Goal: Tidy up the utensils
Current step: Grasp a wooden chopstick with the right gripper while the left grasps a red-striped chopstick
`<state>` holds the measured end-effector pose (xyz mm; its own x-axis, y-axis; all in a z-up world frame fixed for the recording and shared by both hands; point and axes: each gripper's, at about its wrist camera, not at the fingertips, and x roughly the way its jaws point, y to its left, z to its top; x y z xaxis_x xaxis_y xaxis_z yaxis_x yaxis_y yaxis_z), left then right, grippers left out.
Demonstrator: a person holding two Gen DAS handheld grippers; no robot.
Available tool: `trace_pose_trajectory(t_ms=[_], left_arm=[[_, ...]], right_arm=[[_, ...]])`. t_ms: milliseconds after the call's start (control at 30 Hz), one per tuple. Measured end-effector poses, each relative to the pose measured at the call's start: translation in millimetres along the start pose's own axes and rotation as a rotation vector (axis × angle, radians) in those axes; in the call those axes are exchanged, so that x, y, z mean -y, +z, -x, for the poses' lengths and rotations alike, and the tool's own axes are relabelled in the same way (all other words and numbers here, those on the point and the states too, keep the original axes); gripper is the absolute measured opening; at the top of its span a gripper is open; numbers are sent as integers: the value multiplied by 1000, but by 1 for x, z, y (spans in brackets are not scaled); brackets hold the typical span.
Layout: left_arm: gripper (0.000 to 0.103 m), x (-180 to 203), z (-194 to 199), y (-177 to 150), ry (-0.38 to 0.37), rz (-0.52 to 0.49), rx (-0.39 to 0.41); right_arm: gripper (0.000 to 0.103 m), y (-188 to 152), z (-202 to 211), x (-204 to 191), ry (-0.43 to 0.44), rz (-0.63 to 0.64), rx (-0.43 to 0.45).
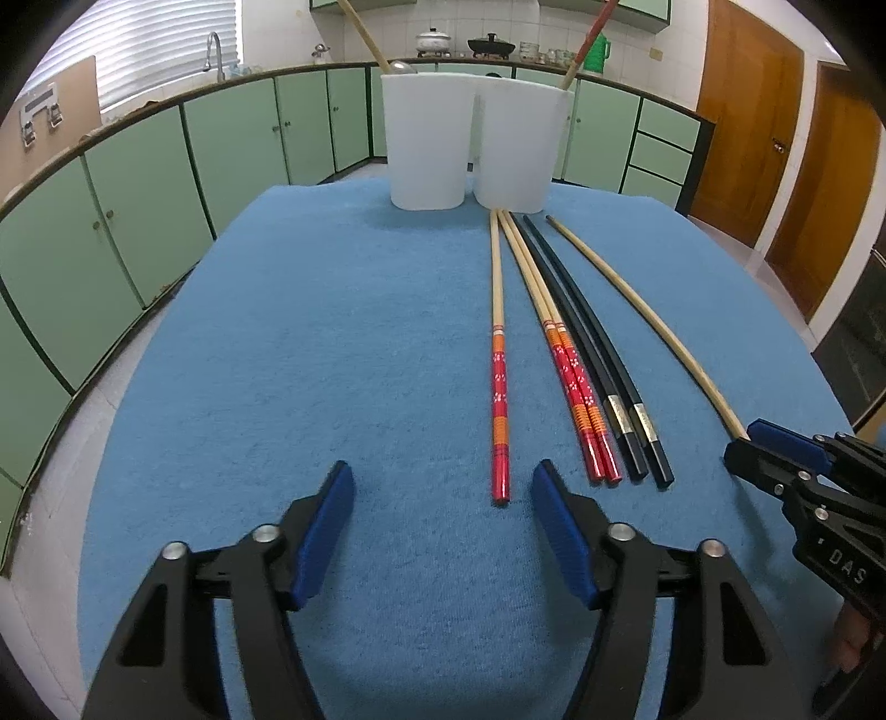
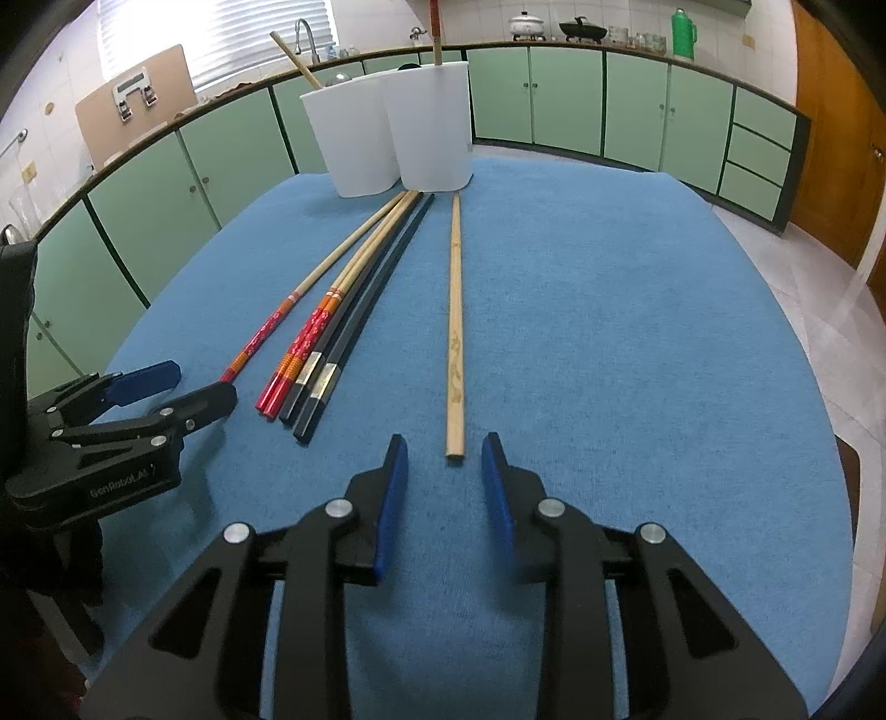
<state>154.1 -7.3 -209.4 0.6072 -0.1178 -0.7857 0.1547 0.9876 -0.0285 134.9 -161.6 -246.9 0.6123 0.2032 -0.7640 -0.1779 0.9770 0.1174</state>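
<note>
Several chopsticks lie on a blue cloth (image 1: 310,332): a single red-handled one (image 1: 499,387), a red-handled pair (image 1: 576,382), a black pair (image 1: 609,376) and a plain wooden one (image 1: 653,321). Two white cups (image 1: 426,144) (image 1: 520,144) stand at the far edge, each holding a utensil. My left gripper (image 1: 443,493) is open, just short of the single red chopstick's near end. My right gripper (image 2: 444,462) is open with the plain wooden chopstick's (image 2: 455,332) near end between its fingertips. The right gripper also shows in the left wrist view (image 1: 775,448).
Green kitchen cabinets (image 1: 166,183) and a counter with pots and a green flask (image 1: 598,52) run behind the table. Wooden doors (image 1: 742,111) are at the right. The left gripper shows in the right wrist view (image 2: 166,393), left of the chopsticks.
</note>
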Motion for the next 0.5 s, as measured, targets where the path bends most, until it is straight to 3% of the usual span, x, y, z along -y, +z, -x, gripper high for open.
trace_pose_trajectory(t_ms=[233, 500], left_arm=[[8, 9, -2, 1, -58, -35, 9], [5, 9, 15, 3, -76, -36, 35]], right_arm=[[7, 4, -5, -1, -21, 20, 0], [6, 6, 9, 4, -6, 6, 12]])
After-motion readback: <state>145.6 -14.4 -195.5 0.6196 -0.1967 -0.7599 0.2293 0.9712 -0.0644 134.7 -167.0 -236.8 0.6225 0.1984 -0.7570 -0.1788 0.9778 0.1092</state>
